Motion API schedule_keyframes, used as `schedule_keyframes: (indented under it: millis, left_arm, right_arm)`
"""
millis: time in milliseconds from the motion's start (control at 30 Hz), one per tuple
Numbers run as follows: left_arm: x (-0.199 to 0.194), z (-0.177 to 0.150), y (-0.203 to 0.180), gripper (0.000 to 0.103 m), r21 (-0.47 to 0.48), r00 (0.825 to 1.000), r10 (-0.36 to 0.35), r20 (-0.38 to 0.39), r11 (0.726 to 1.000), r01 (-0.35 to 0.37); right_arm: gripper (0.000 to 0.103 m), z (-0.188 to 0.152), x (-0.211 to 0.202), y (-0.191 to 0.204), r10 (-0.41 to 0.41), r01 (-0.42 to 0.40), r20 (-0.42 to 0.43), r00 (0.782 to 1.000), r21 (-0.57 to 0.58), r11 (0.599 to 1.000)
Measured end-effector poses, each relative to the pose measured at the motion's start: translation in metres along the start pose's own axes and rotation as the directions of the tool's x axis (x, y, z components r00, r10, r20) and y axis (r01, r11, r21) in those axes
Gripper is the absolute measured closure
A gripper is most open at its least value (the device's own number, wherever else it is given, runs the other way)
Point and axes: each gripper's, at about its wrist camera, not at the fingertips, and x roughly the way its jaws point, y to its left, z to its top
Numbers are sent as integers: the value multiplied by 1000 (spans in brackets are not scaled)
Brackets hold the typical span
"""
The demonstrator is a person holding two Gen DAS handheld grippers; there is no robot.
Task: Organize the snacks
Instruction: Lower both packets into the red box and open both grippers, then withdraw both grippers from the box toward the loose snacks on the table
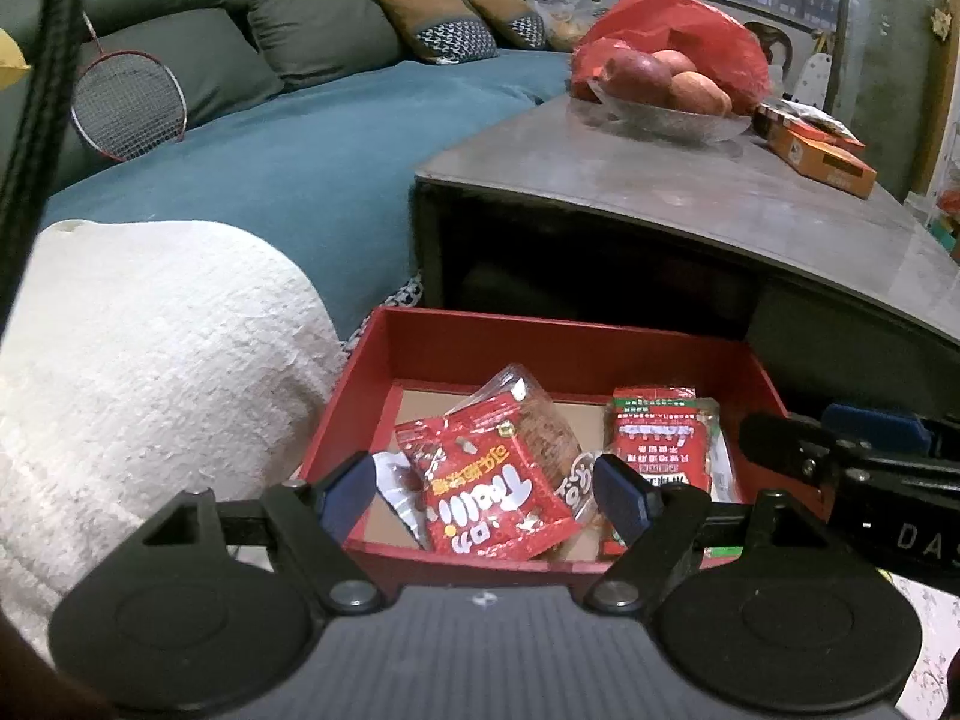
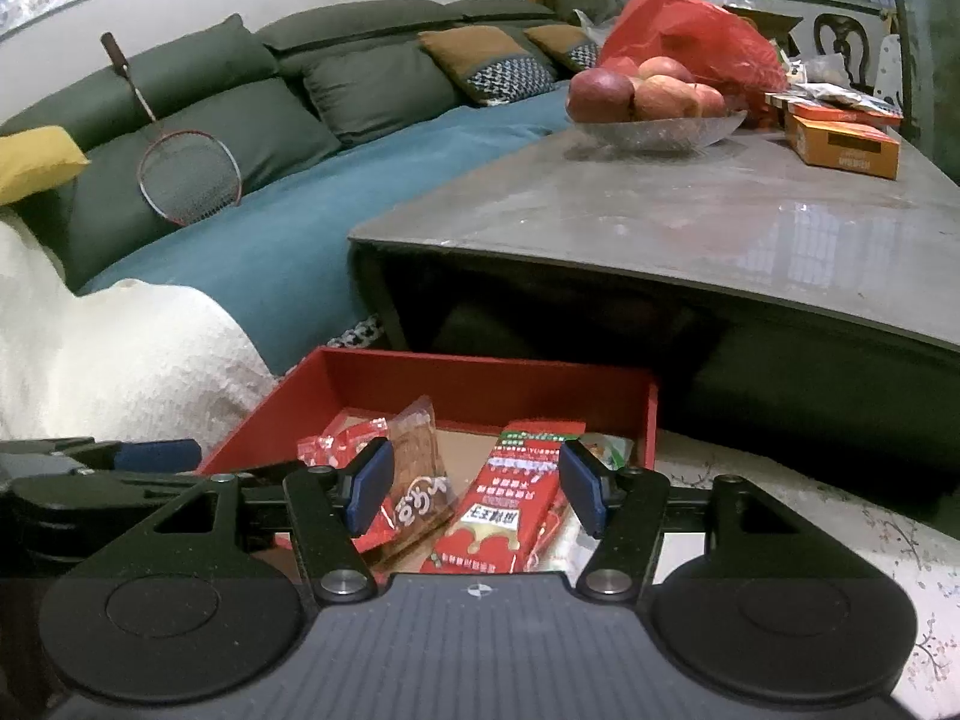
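A red open box (image 1: 540, 354) (image 2: 480, 378) stands on the floor in front of a low table. In it lie several snack packs: a red pack with white letters (image 1: 492, 492), a clear pack with a brown snack (image 1: 546, 426) (image 2: 417, 468), and a long red pack with white print (image 1: 660, 444) (image 2: 510, 510). My left gripper (image 1: 489, 495) is open and empty, hovering over the box's near edge. My right gripper (image 2: 474, 489) is open and empty, also over the box. The right gripper shows at the right in the left wrist view (image 1: 840, 456).
A grey low table (image 2: 690, 210) holds a glass bowl of apples (image 2: 654, 102), a red plastic bag (image 2: 690, 30) and orange boxes (image 2: 840, 144). A sofa with a teal cover (image 1: 270, 162), cushions and a badminton racket (image 1: 129, 102) stands behind. A white blanket (image 1: 138, 360) lies at the left.
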Motion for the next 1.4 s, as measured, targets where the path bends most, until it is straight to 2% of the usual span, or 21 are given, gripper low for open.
schedule_keyframes:
  millis: [633, 1100, 1200, 1400]
  left_arm:
    - [-45, -35, 2, 29, 25, 998, -55, -10, 998, 55]
    - [-63, -68, 6, 29, 60, 993, -83, -80, 994, 88]
    - [-69, -76, 14, 29, 42, 990, -95, -99, 994, 100]
    - [-83, -103, 37, 29, 6, 986, -74, -147, 997, 76]
  right_arm:
    - [35, -35, -32, 6, 5, -6, -59, 998, -18, 1000]
    - [33, -63, -37, 10, 1, -5, -175, 985, -24, 1000]
    - [33, -70, -35, 10, -8, 1, -210, 978, -32, 999]
    - [33, -77, -35, 11, 7, -14, -243, 970, -27, 1000]
